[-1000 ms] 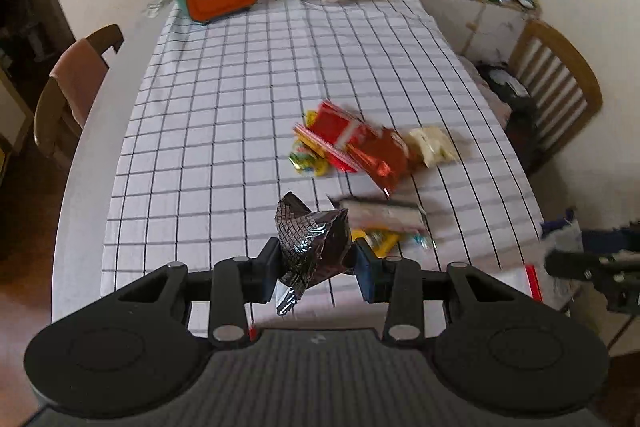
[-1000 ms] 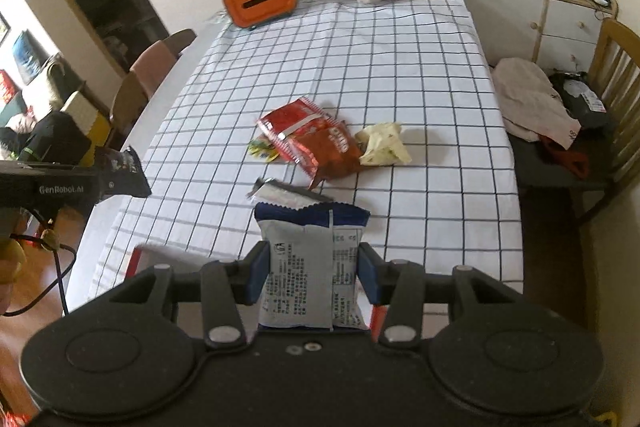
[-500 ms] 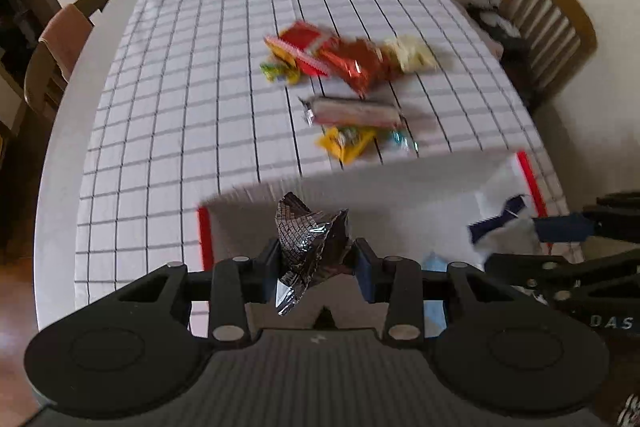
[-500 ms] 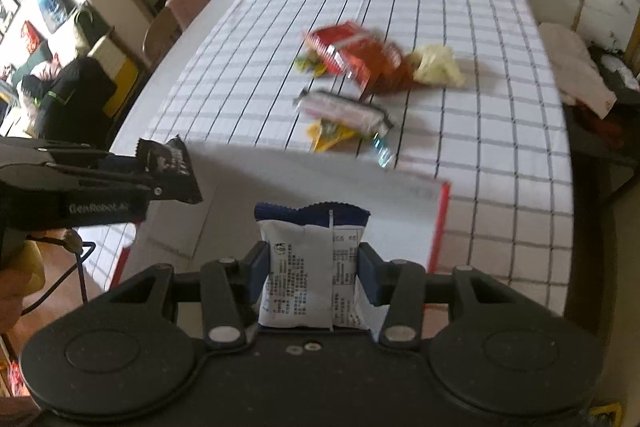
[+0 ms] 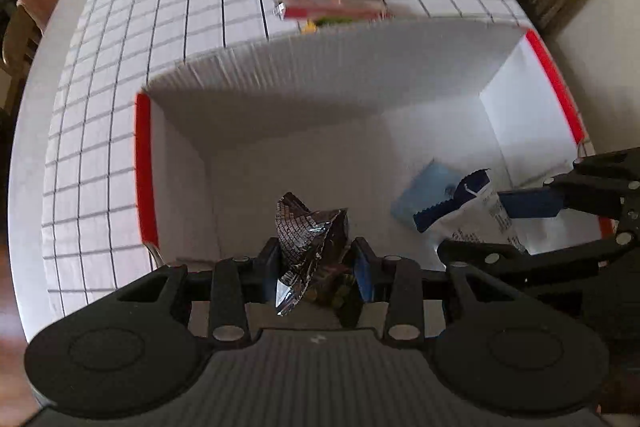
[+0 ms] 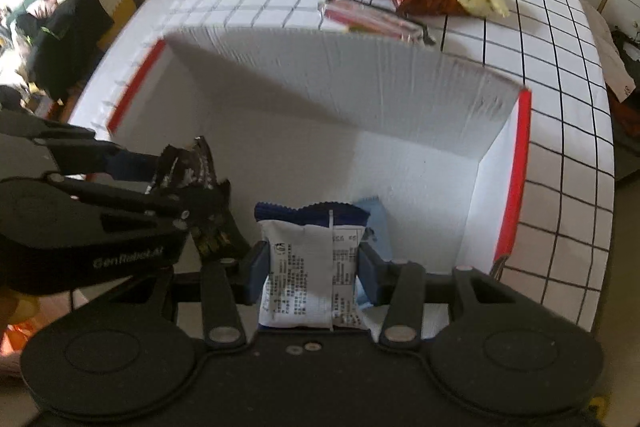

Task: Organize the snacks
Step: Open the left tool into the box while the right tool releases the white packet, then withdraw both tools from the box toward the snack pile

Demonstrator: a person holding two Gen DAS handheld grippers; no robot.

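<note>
Over the white box (image 5: pixel 532 75), the left gripper (image 5: pixel 316 259) clamped a dark foil packet (image 5: pixel 310 231); only the right view showed the right gripper (image 6: pixel 312 267) pinching a white packet (image 6: pixel 308 267)

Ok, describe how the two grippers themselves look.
Both are matte black plastic. The left gripper and right gripper each have round side discs, silver rivets on linked bars, and blue pads. The left one's side carries grey "GenRobot.AI" lettering.

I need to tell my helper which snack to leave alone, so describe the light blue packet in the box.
Find the white box with red edges on the checked tablecloth. On its floor near the right wall lies a flat light blue packet. It is the only snack lying loose in the box; the two others hang in claws.
</note>
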